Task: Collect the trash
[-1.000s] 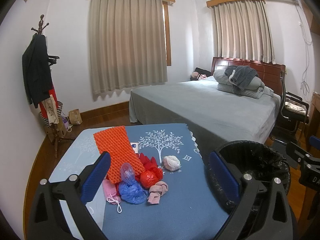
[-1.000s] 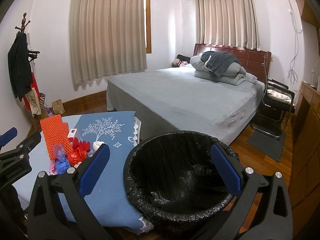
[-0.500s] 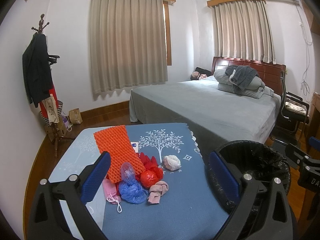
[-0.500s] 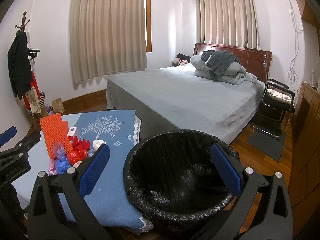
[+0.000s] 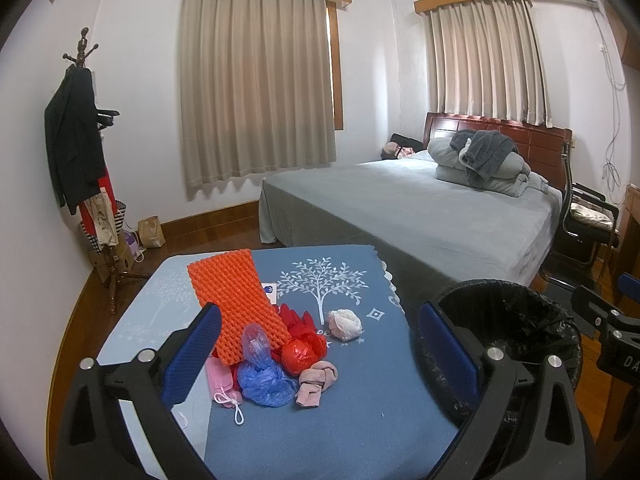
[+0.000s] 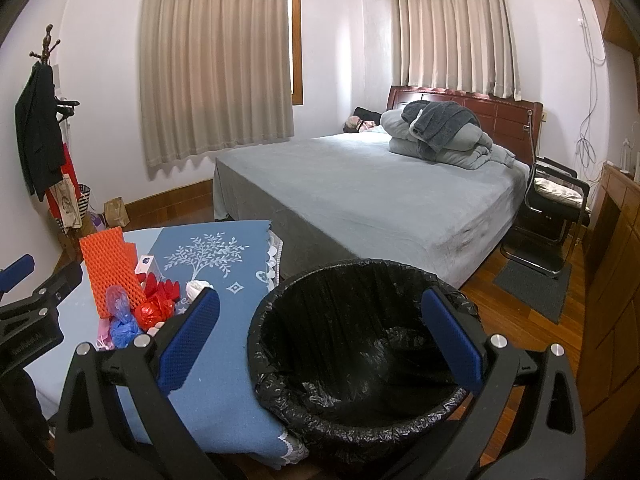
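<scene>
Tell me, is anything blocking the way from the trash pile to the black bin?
Nothing visible does. The trash pile lies on the blue tablecloth, and the lined bin stands open beside the table with bare cloth between them.

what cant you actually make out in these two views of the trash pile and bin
- Small white box, left wrist view: mostly covered by the orange foam net sheet; its print is too small to read.
- Pink face mask, left wrist view: partly under the crumpled blue plastic bag.
- Black-lined round trash bin, right wrist view: its base is hidden behind the open right gripper.
- Open left gripper: holds nothing.
</scene>
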{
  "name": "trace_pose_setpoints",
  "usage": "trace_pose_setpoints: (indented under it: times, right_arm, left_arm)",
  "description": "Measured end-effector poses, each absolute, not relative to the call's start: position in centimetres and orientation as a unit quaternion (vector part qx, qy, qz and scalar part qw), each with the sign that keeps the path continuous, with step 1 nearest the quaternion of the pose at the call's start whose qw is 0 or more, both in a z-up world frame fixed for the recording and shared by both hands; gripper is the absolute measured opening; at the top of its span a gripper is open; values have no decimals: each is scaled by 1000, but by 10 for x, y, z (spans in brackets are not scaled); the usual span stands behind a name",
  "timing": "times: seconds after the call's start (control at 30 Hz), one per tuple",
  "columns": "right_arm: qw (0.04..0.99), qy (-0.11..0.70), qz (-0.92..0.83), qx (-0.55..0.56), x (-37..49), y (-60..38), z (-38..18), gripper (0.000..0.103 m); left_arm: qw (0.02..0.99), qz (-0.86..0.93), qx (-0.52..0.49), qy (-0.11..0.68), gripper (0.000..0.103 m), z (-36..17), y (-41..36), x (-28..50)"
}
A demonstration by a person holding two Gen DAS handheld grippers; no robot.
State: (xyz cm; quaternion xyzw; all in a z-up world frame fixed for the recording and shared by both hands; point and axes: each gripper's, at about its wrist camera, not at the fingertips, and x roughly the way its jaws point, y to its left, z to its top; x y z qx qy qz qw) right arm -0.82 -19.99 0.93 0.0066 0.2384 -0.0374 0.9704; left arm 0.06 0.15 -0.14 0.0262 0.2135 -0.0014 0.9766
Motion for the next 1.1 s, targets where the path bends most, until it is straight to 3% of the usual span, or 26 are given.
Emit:
trace_pose_setpoints:
  times: [1.1]
  right_arm:
    - [970, 240, -36, 7, -6, -199, 7, 98]
  left_arm:
    - [976, -1, 24, 216, 97, -5, 1, -1]
